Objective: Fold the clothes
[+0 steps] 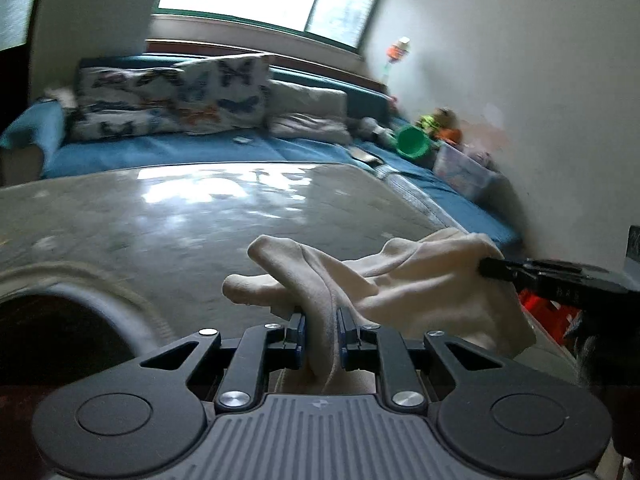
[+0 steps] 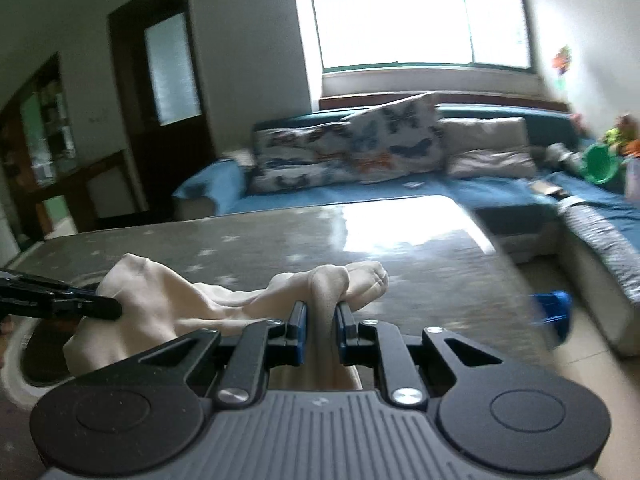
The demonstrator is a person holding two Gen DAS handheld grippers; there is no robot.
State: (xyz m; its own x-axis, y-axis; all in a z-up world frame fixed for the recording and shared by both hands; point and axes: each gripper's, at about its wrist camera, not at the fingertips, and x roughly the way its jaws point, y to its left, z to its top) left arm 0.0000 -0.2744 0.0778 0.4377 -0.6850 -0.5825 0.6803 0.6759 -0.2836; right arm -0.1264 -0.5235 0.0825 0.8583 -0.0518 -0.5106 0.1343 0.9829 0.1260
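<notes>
A cream-white garment (image 1: 400,280) hangs bunched between my two grippers, just above the glossy grey table (image 1: 180,220). My left gripper (image 1: 320,316) is shut on one bunched edge of it. My right gripper (image 2: 322,312) is shut on another edge of the same garment (image 2: 180,304). In the left wrist view the right gripper's black fingers (image 1: 500,268) pinch the cloth at the right. In the right wrist view the left gripper's fingers (image 2: 96,304) pinch it at the left. The lower part of the cloth is hidden behind the gripper bodies.
A round dark basket with a pale rim (image 1: 60,320) sits at the table's near left. Behind the table is a blue sofa (image 2: 360,196) with butterfly pillows (image 2: 360,148), a green bucket (image 1: 412,140) and toys. A blue object (image 2: 554,314) lies on the floor at the right.
</notes>
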